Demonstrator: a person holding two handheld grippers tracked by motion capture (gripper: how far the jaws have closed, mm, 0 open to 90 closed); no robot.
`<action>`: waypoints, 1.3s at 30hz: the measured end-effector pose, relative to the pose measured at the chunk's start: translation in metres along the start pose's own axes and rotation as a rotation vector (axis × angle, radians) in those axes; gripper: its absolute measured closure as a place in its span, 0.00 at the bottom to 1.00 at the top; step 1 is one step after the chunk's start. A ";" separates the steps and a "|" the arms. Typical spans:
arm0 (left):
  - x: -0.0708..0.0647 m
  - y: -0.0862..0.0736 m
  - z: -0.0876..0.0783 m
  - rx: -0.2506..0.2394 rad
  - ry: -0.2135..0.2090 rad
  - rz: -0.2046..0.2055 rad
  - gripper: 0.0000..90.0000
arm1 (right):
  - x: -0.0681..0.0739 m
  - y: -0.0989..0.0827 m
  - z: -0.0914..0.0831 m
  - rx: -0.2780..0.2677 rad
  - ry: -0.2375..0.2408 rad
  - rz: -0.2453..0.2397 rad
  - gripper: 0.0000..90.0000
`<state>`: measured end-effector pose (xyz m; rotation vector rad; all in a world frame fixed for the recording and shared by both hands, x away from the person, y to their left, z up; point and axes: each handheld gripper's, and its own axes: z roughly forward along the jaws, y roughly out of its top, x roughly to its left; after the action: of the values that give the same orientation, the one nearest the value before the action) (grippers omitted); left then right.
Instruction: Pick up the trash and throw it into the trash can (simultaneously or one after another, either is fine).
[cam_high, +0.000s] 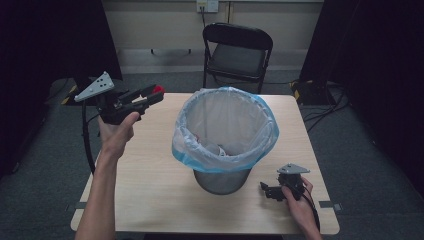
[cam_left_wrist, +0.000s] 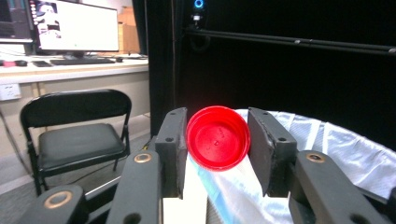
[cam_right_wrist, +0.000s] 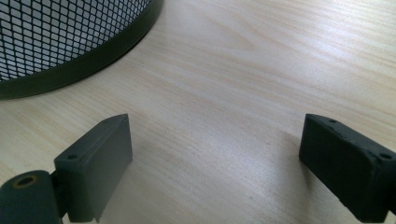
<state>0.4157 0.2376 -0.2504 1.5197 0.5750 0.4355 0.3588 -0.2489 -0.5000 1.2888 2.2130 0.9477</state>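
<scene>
- High view: left claw (cam_high: 152, 95) is raised above the bench (cam_high: 150, 185) at its far-left corner, pointing toward the bin (cam_high: 223, 131). A red cap (cam_high: 158, 89) sits at its tip, short of the bin's rim. Judged stage: cap picked up and carried most of the way; moving it over the opening and dropping it remain.
- High view: right claw (cam_high: 265, 189) rests low on the bench beside the bin's base, idle. The bin's contents are hard to make out through the liner; some pale items lie at the bottom.
- Left gripper view: the cap (cam_left_wrist: 218, 138) is clamped edge-on between the two pads (cam_left_wrist: 173, 144), clenched on its rim. The liner (cam_left_wrist: 345, 149) shows just behind and below. The cap's far face is hidden.
- Right gripper view: jaws stand wide apart, released, nothing between them, bare wood (cam_right_wrist: 243, 93) beneath. The bin's mesh wall (cam_right_wrist: 70, 32) is cut off at upper left.
</scene>
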 end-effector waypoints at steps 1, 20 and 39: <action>-0.002 0.002 0.003 -0.002 -0.006 0.000 0.66 | 0.000 0.000 0.000 0.000 0.000 0.000 0.10; -0.028 0.024 0.041 0.034 -0.110 0.025 0.66 | 0.000 0.000 0.000 0.000 0.000 0.000 0.10; -0.053 0.034 0.086 0.157 -0.245 0.023 0.66 | 0.000 0.000 0.000 0.000 0.000 0.000 0.10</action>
<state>0.4276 0.1376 -0.2158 1.7020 0.4066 0.2204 0.3588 -0.2489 -0.5000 1.2884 2.2131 0.9480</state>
